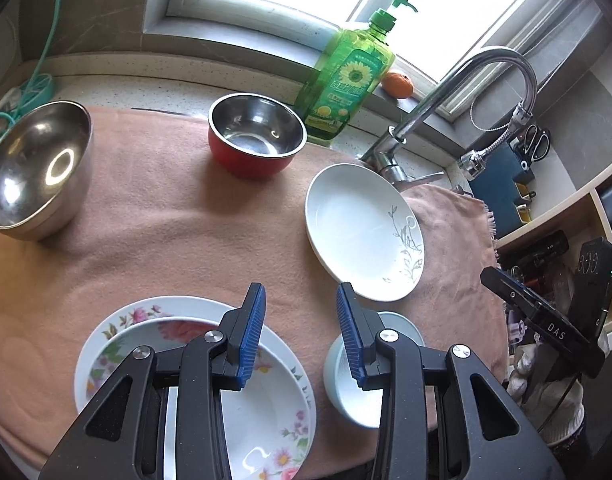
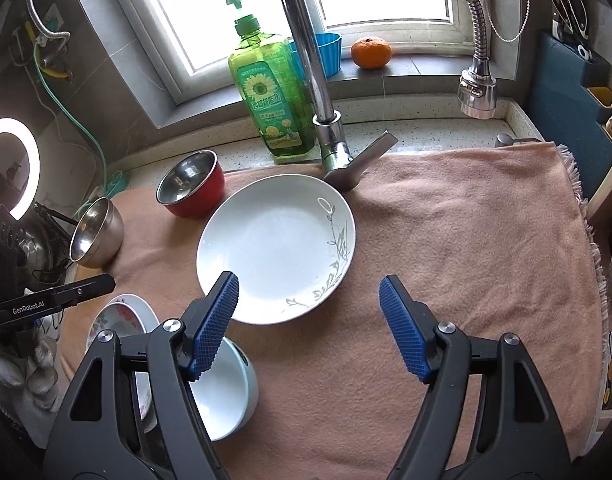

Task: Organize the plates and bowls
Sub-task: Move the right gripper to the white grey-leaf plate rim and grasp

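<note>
Left gripper (image 1: pixel 299 312): nearest the lens, jaws parted a little, nothing between the pads, hung over the cloth between the floral plates and the pale bowl.
Right gripper (image 2: pixel 308 312): jaws spread wide and empty, near edge of the white plate (image 2: pixel 275 248) just beyond its left pad.
Floral plates (image 1: pixel 117 328): two, stacked, near left on the pink cloth (image 1: pixel 165 220).
Pale bowl (image 1: pixel 346 380): one, near, just right of the stack.
Metal bowls: two, both far; the plain steel bowl (image 1: pixel 33 172) far left, the red-sided bowl (image 1: pixel 253 140) mid-far.
Count: three plates, three bowls.
Step, as judged: plates part-stacked, white plate and bowls loose.
Next move, as judged: right jaws needed to straddle the white plate's rim, then carry it left onto the stack.
Backdrop: soap bottle (image 2: pixel 265 96) and tap (image 2: pixel 318 92) far.
</note>
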Demonstrator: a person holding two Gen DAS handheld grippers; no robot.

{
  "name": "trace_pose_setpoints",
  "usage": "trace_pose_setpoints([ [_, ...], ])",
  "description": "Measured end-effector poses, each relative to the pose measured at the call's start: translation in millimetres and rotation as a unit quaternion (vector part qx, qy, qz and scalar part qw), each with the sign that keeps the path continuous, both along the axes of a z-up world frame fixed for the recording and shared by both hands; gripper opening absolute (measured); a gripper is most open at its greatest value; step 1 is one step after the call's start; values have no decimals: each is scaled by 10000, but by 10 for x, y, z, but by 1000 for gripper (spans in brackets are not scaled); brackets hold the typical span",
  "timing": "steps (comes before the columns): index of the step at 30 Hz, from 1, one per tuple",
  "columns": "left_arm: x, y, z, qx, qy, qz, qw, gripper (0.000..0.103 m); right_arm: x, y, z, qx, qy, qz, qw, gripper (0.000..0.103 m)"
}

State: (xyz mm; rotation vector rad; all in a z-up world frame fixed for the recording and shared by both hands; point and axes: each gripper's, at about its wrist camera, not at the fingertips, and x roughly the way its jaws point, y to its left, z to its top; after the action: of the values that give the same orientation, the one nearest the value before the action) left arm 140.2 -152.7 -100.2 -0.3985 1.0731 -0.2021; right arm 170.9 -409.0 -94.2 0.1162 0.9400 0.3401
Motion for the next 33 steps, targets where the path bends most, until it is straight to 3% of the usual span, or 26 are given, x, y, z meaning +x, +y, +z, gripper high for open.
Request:
trace_pose_setpoints([
  [7, 319, -280, -245, -47, 281, 1, 9996, 33, 483, -202, -246, 3, 531, 130, 9985, 75],
  [10, 397, -317, -314, -15, 350, 28, 9994, 32, 615, -290, -353, 76, 646, 80, 9979, 68],
  [15, 478, -248, -432, -48, 541, 203, 9983, 29, 833, -276, -549, 331, 1032, 273, 9937, 41],
  [22, 612, -204, -539, -219, 752, 330, 9964, 18, 1032, -152, -687, 439, 1216, 464, 9905, 32],
  [33, 752, -318, -605, -170, 813, 205, 9963, 17, 1165, -109, -800, 597, 1436, 559, 9862, 21],
])
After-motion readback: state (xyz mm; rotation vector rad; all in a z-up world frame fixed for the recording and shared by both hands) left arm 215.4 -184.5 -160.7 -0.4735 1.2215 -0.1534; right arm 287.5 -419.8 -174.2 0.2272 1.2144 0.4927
